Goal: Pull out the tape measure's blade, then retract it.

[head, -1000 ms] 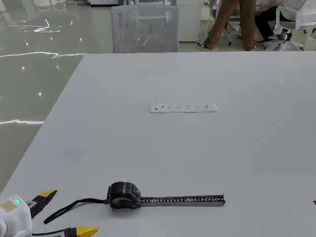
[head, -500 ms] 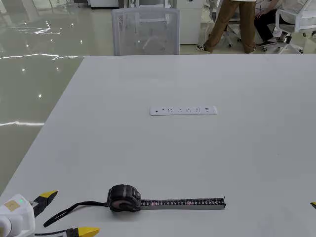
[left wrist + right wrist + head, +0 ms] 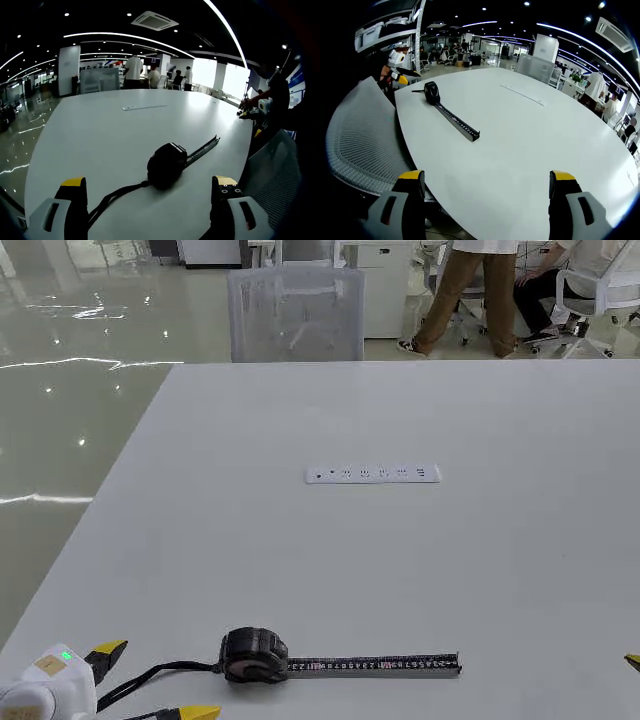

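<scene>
Tape measure (image 3: 254, 655): black round case lying on the table (image 3: 400, 560) close to its near edge. Nothing grips it.

Left claw (image 3: 150, 182): released, with its yellow-tipped jaws spread wide and holding nothing. It sits at the table's near edge, left of the case and pointing toward it.

Strap (image 3: 150, 677): black loop trailing from the case's left side across the table. Its end lies between the left claw's jaws. Whether it touches a jaw cannot be told.

Blade (image 3: 375, 664): drawn out of the case to the right and lying flat on the table, with the end hook at the far tip. The markings are too small to read.

Right claw (image 3: 486, 175): released, jaws wide apart and empty. It is held off the table's near edge, well to the right of the blade's tip. One yellow tip shows at the right edge of the head view.

Power strip (image 3: 372, 475): white and flat, at mid-table, well beyond the case.

Mesh chair (image 3: 295, 313): grey, at the table's far side.

People (image 3: 470, 290): standing and seated among office chairs on a glossy floor, far right.
</scene>
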The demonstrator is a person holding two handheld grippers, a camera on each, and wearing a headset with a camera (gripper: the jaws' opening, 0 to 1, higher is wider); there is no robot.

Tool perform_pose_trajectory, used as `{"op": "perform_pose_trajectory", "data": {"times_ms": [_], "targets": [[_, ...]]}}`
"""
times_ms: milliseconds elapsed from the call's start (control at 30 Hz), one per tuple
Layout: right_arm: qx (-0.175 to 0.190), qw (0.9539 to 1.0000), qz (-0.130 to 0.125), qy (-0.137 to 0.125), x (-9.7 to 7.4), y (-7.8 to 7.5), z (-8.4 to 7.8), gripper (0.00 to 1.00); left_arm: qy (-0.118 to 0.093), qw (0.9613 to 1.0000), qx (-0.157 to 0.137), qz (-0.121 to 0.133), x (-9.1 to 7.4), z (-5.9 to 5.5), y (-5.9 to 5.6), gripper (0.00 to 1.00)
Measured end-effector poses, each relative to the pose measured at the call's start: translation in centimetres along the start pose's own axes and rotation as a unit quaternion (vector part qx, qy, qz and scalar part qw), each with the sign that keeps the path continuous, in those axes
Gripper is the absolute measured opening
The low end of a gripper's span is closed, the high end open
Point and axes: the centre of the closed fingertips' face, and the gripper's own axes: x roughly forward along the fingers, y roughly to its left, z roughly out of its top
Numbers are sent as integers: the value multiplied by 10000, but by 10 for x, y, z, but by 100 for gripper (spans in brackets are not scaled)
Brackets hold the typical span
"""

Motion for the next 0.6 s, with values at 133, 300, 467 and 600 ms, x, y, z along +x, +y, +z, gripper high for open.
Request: {"op": "perform_pose_trajectory", "data": {"times_ms": [133, 300, 467, 600], "targets": [[-181, 9998, 117, 44, 5, 0, 4, 100, -1, 9997, -129, 215, 10, 5, -2, 100], [-457, 9984, 289, 152, 13, -6, 8, 100, 68, 9995, -132, 280, 23, 12, -19, 100], [-726, 9956, 537, 241, 23, -7, 16, 100, 223, 9994, -52, 273, 32, 21, -33, 100], [-912, 9925, 740, 338, 33, -7, 22, 100, 59, 9993, -222, 294, 38, 42, -43, 100]]}}
